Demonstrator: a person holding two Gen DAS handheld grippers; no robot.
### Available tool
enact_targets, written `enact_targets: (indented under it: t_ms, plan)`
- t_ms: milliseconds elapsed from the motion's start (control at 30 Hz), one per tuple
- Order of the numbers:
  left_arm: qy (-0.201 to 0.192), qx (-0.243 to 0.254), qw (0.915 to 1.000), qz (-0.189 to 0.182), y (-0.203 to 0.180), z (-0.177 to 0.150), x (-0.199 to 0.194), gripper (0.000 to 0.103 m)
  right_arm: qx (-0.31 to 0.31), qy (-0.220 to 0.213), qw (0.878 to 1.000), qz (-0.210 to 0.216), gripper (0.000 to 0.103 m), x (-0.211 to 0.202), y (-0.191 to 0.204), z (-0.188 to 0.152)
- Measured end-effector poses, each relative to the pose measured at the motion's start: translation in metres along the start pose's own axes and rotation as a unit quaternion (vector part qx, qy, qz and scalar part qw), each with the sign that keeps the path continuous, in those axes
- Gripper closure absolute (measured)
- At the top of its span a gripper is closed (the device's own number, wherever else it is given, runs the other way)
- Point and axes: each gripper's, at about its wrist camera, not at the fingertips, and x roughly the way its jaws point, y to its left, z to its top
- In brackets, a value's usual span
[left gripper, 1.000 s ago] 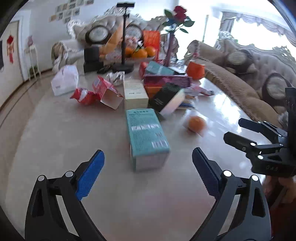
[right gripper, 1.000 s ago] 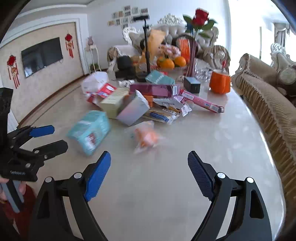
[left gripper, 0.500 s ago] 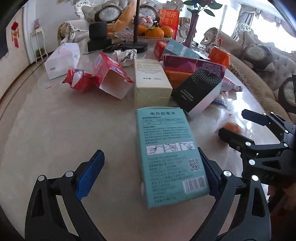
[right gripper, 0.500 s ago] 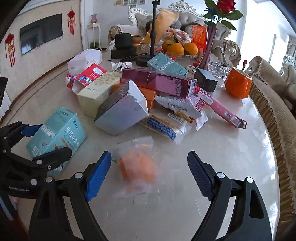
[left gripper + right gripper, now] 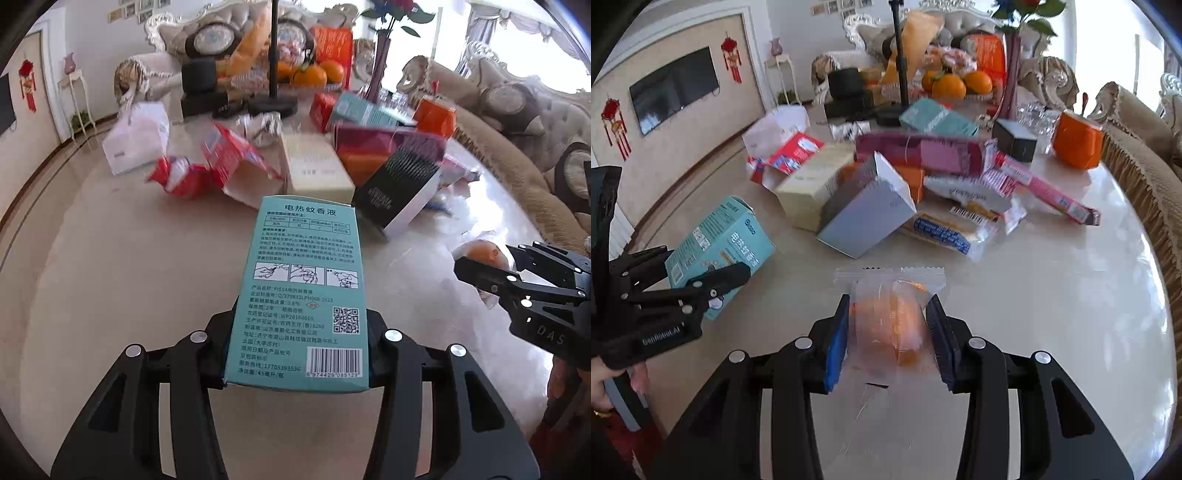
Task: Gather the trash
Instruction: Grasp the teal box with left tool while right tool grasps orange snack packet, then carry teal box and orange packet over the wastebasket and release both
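Note:
My left gripper [image 5: 297, 347] is shut on a teal carton [image 5: 303, 291] printed with Chinese text; the carton lies lengthwise between the jaws on the marble table [image 5: 122, 280]. It also shows in the right wrist view [image 5: 720, 251], held by the left gripper [image 5: 713, 284]. My right gripper [image 5: 890, 332] is shut on a clear plastic bag holding something orange [image 5: 888, 317]. In the left wrist view the right gripper [image 5: 491, 266] sits at the right edge with the orange bag [image 5: 484, 251] in it.
A pile of trash lies ahead: a cream box [image 5: 812, 181], a grey-black box [image 5: 868, 218], a magenta box [image 5: 919, 149], snack wrappers [image 5: 945, 229], a red carton [image 5: 229, 155], a white bag [image 5: 136, 136]. An orange cup [image 5: 1076, 138], fruit bowl and vase stand behind. A sofa [image 5: 1145, 177] borders the right.
Both grippers moved forward and closed: the left onto the teal carton, the right onto the orange bag. Both were open a second ago.

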Motion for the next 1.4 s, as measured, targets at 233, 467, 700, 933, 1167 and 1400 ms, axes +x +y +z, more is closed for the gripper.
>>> enact_targets:
  t_ms: [233, 467, 700, 933, 1167, 1400]
  plan:
    - [-0.062, 0.030, 0.9972, -0.029, 0.000, -0.025, -0.078, 0.054, 0.031, -0.064, 0.997, 0.029, 0.064, -0.083, 0.001, -0.026]
    - [-0.034, 0.089, 0.9919, -0.083, -0.022, -0.122, -0.132, 0.054, 0.060, -0.053, 0.995, 0.055, 0.064, -0.145, 0.019, -0.113]
    - [0.065, 0.093, 0.9851, -0.129, -0.049, -0.219, -0.118, 0.054, 0.119, 0.063, 0.988, 0.075, 0.064, -0.124, 0.042, -0.202]
    - [0.161, 0.091, 0.9721, -0.144, -0.060, -0.259, -0.061, 0.054, 0.108, 0.154, 0.980, 0.064, 0.064, -0.069, 0.054, -0.248]
    - [0.198, 0.082, 0.9670, -0.137, -0.062, -0.270, -0.032, 0.054, 0.098, 0.189, 0.976, 0.049, 0.064, -0.043, 0.052, -0.265]
    - [0.222, 0.076, 0.9623, -0.136, -0.060, -0.278, -0.010, 0.043, 0.074, 0.190, 0.978, 0.041, 0.057, -0.030, 0.057, -0.270]
